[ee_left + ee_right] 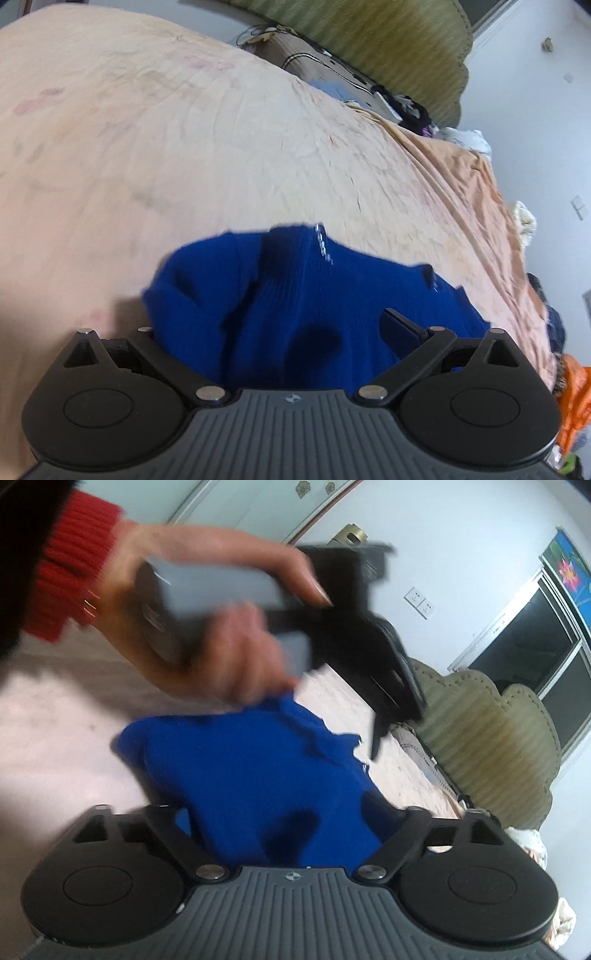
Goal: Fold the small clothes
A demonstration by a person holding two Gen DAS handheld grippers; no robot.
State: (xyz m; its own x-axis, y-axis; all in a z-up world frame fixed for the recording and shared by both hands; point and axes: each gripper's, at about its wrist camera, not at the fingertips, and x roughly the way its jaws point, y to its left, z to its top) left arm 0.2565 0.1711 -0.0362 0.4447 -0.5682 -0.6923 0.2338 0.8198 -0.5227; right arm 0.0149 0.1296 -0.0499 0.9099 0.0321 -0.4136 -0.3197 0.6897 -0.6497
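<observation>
A blue knit garment (295, 306) hangs bunched over the peach bedsheet (184, 147). In the left wrist view it fills the space between my left gripper's fingers (400, 326); the fingers stand wide apart and the cloth drapes over them, so the grip is hidden. In the right wrist view the same garment (255, 775) covers the gap of my right gripper (280, 819), whose fingertips are hidden. The person's left hand (207, 646) holds the left gripper's body (369, 646) above the garment there.
A green ribbed headboard (388, 48) and a brown pillow (306, 62) lie at the bed's far end. Piles of other clothes (569, 398) sit along the bed's right edge. A white wall with sockets (419, 602) and a dark window (535, 642) stand behind.
</observation>
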